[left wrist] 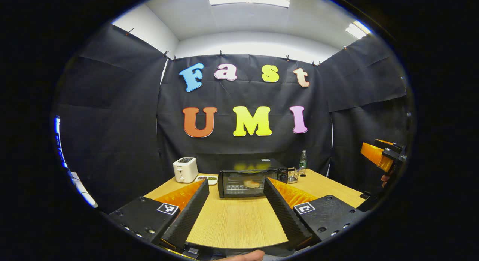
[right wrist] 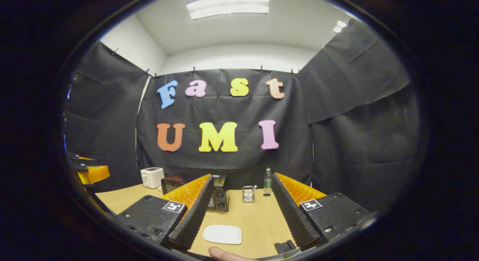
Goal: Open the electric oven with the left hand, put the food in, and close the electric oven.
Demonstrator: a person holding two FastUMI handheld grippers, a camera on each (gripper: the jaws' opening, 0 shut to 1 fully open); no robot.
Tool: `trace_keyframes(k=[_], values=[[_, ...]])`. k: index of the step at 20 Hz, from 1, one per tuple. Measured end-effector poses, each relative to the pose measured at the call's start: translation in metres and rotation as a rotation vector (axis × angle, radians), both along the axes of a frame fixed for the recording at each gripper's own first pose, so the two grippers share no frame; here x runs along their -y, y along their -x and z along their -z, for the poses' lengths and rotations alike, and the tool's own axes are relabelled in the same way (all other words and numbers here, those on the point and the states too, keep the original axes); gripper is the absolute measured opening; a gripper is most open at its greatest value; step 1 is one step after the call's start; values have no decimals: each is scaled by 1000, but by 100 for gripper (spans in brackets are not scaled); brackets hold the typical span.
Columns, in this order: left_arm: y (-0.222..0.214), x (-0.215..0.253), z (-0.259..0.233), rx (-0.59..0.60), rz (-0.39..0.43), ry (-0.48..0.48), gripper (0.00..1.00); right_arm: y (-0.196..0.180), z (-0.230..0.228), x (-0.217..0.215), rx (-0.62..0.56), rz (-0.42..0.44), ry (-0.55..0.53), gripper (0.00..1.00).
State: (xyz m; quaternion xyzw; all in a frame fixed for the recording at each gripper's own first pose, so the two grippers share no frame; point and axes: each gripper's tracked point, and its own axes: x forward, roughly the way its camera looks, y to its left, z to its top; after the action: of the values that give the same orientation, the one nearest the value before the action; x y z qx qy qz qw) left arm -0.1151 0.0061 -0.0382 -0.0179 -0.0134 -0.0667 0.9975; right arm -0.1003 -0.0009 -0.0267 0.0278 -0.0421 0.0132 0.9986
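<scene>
Both grippers hang above the table with their ribbed fingers spread wide and nothing between them. From the left gripper view, the left gripper (left wrist: 235,210) points straight at the electric oven (left wrist: 251,183), which stands closed toward the far side of the wooden table (left wrist: 232,223). Through its glass door a pale round piece of food (left wrist: 252,184) can be seen inside. Each finger block carries a small square black-and-white marker; no other writing on the tools is legible, and the print on the oven and toaster is too small to read.

That same view places a white toaster (left wrist: 185,169) left of the oven, a small dish (left wrist: 208,178) between the two, a metal holder (left wrist: 293,175) just right of the oven and a green-capped bottle (left wrist: 303,160) behind it. The right gripper (left wrist: 381,156) appears at the right edge as an orange and black block, well apart from the oven.

From the right gripper view, the right gripper (right wrist: 241,212) aims past the oven's right end. Its left finger hides much of the oven (right wrist: 219,197), leaving the knob panel visible. A white rectangular plate (right wrist: 222,234) lies bare on the table (right wrist: 258,219) between the fingers, near the camera. The metal holder (right wrist: 248,193) and bottle (right wrist: 267,181) stand beyond, the toaster (right wrist: 152,177) far left, and the left gripper (right wrist: 91,173) at the left edge. A fingertip (right wrist: 219,253) shows at the bottom.
</scene>
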Motion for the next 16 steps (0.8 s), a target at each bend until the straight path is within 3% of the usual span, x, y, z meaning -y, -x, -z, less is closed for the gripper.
trace_keyframes(k=[3,4,5,6,8,9,10,11,16], values=[[1,1,-1,0,-2,-5,96,1,2,-4,-8,-13,-5,92],[0,2,1,-5,4,-8,89,0,3,-6,-12,-21,-4,92],[1,3,2,-7,7,-10,89,-1,3,-8,-13,-28,-5,92],[1,3,2,-11,7,-13,96,-1,2,-8,-14,-31,-7,92],[-2,7,5,-16,17,-18,96,0,2,-9,-15,-35,-3,92],[-1,8,5,-17,20,-22,89,-1,2,-10,-12,-37,0,92],[-2,6,3,-10,17,-27,89,-1,2,-11,-9,-37,0,92],[-1,5,1,3,11,-31,96,-1,1,-11,-7,-39,-1,92],[2,-6,-2,20,-29,-2,96,-7,10,-8,-25,-31,-23,92]])
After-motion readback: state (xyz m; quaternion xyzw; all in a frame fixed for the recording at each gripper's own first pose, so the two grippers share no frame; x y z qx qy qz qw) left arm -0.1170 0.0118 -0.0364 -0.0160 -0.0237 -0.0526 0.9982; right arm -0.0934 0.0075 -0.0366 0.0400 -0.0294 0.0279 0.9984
